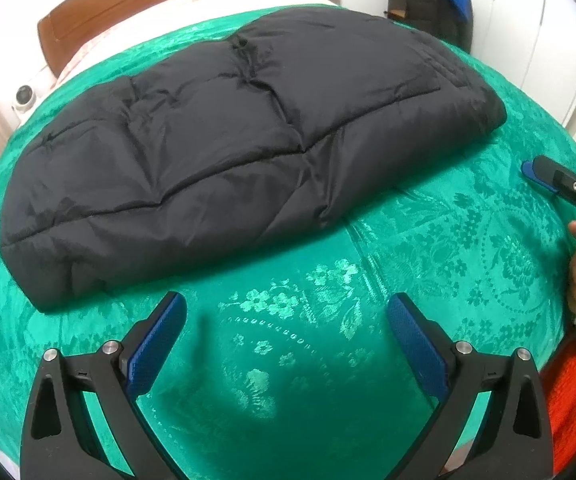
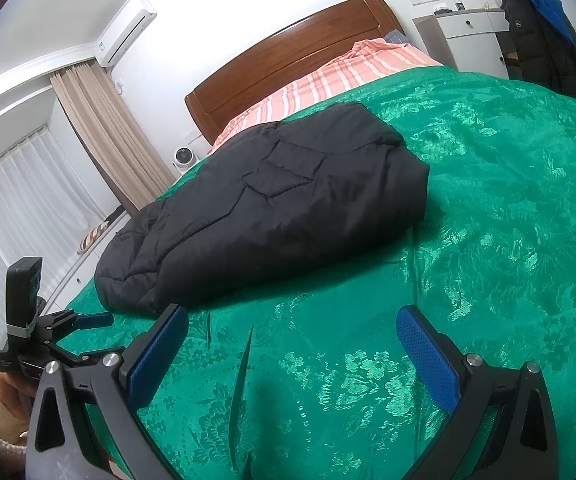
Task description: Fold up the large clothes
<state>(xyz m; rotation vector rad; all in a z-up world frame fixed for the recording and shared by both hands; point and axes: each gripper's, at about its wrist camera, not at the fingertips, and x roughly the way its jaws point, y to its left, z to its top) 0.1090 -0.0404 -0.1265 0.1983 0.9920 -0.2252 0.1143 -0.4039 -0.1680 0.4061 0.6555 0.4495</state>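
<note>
A black quilted puffer coat (image 1: 223, 152) lies folded into a long padded bundle on the green floral bedspread (image 1: 296, 320). It also shows in the right wrist view (image 2: 271, 208). My left gripper (image 1: 285, 312) is open and empty, a little in front of the coat's near edge. My right gripper (image 2: 292, 324) is open and empty, just short of the coat's near end. The right gripper shows at the right edge of the left wrist view (image 1: 560, 180), the left gripper at the left edge of the right wrist view (image 2: 87, 320).
A wooden headboard (image 2: 288, 52) and a pink striped sheet (image 2: 328, 80) lie beyond the bedspread. A white cabinet (image 2: 468, 36) with dark and blue clothes hung beside it (image 2: 544, 28) stands at the far right. Curtains (image 2: 103, 132) and a small white fan (image 2: 183, 158) are at the left.
</note>
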